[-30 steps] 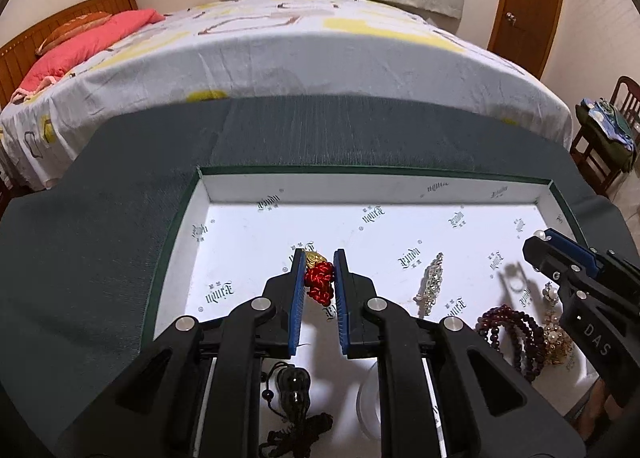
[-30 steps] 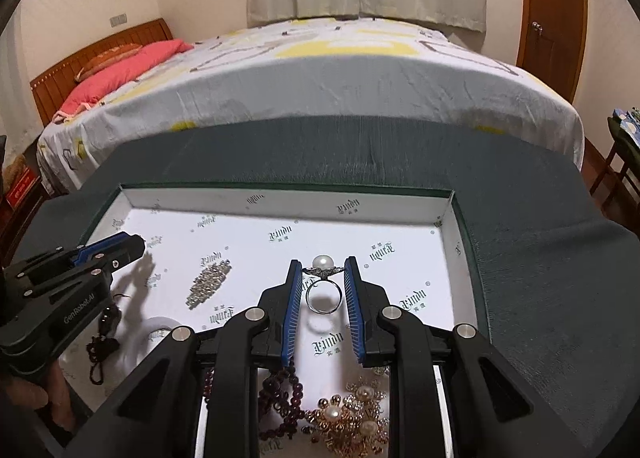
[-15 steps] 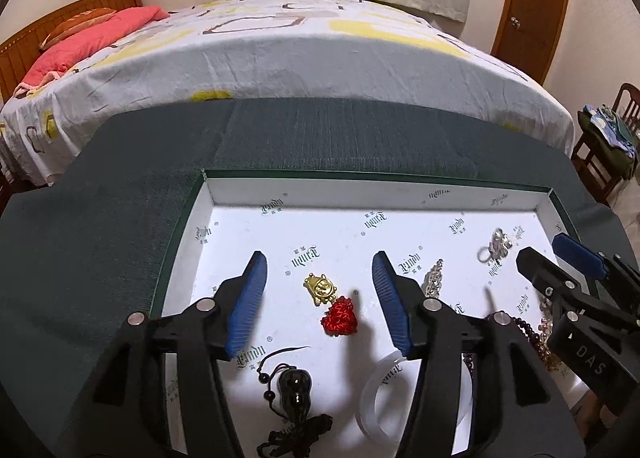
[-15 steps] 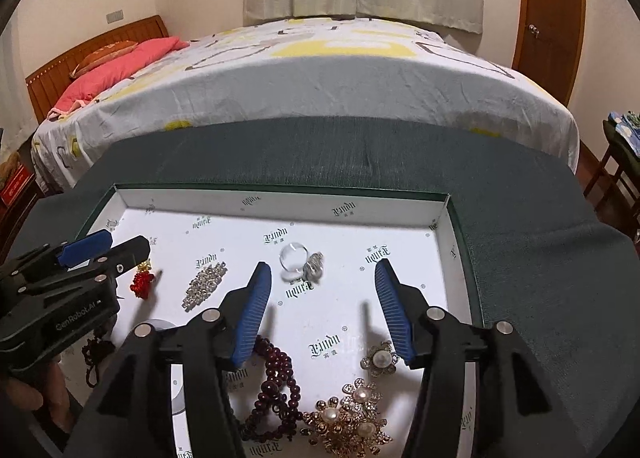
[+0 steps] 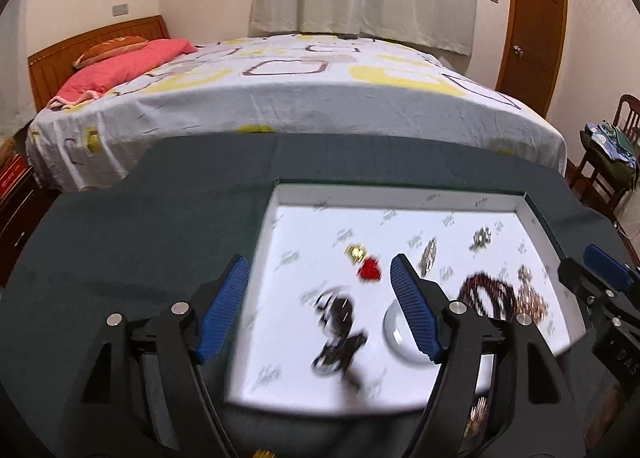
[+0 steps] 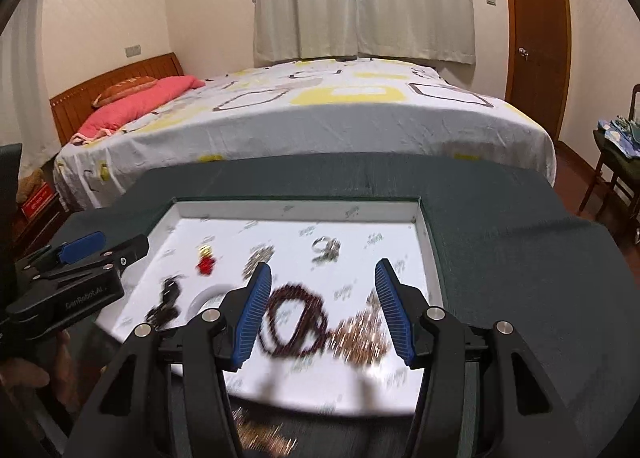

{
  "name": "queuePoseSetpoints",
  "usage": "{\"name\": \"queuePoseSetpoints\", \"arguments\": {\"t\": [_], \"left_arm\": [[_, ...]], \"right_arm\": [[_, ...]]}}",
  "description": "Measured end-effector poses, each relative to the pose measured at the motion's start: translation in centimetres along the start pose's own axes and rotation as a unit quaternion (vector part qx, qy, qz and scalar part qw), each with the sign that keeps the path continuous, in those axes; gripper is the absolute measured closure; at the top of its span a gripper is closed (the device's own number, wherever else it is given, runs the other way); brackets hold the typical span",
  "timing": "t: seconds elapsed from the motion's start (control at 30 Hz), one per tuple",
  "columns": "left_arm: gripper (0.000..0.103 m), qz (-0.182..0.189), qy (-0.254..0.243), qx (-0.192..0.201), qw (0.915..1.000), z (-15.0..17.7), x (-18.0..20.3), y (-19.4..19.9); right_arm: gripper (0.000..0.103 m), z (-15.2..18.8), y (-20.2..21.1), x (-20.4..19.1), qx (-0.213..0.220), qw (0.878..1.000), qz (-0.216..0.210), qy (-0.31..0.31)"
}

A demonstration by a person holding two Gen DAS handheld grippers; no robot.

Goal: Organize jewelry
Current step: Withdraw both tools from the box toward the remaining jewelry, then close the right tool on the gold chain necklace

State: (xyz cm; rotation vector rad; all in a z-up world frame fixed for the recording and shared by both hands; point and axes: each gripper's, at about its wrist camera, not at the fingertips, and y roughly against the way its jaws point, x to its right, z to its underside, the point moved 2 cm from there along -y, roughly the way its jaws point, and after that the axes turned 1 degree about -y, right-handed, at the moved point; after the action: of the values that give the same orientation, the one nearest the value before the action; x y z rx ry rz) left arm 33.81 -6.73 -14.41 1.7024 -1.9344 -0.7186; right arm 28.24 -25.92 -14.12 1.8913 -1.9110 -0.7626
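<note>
We hold our left gripper (image 5: pixel 318 300) with its fingers spread wide and empty above the white tray (image 5: pixel 400 200) on the dark tabletop (image 5: pixel 160 210). Our right gripper (image 6: pixel 322 308) is likewise spread and empty. In the tray lie the red-and-gold charm (image 5: pixel 366 264), a black pendant (image 5: pixel 340 318), a white bangle (image 5: pixel 400 334), the dark red bead bracelet (image 6: pixel 294 320) and, touching it, a blurred gold cluster (image 6: pixel 362 340). The pearl ring (image 6: pixel 326 250) lies further back.

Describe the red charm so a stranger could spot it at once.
Look in the white tray on the dark green table. Left of centre lies the red charm, joined to a small gold piece. It is the only bright red item there.
</note>
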Motion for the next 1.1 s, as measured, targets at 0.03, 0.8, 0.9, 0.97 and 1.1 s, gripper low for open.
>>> {"name": "queuePoseSetpoints", "arguments": {"t": [0.03, 0.8, 0.9, 0.97, 1.1], "left_arm": [[0.031, -0.001, 0.001, -0.002, 1.0, 0.5, -0.2, 0.5], [0.031, -0.065, 0.039, -0.031, 0.9966, 8.6, -5.1, 8.0], [0.031, -0.067, 0.046, -0.037, 0.996, 9.0, -5.3, 7.6], [0.031, -0.068, 0.05, -0.041, 0.9956, 9.3, -5.5, 7.5], [0.031, -0.07, 0.052, -0.048, 0.995, 9.6, -5.8, 7.0]], "right_arm": [[0.05, 0.3, 0.4, -0.2, 0.0, 1.0, 0.0, 0.003], [0.041, 7.6, 1.8, -3.4, -0.067, 0.997, -0.014, 0.031], [0.036, 8.0, 1.1, -3.8, -0.074, 0.997, -0.015, 0.033], [0.035, 8.2, 0.6, -3.9, -0.082, 0.996, -0.013, 0.036], [0.035, 8.5, -0.6, -3.9, -0.097, 0.995, -0.009, 0.036]]}}
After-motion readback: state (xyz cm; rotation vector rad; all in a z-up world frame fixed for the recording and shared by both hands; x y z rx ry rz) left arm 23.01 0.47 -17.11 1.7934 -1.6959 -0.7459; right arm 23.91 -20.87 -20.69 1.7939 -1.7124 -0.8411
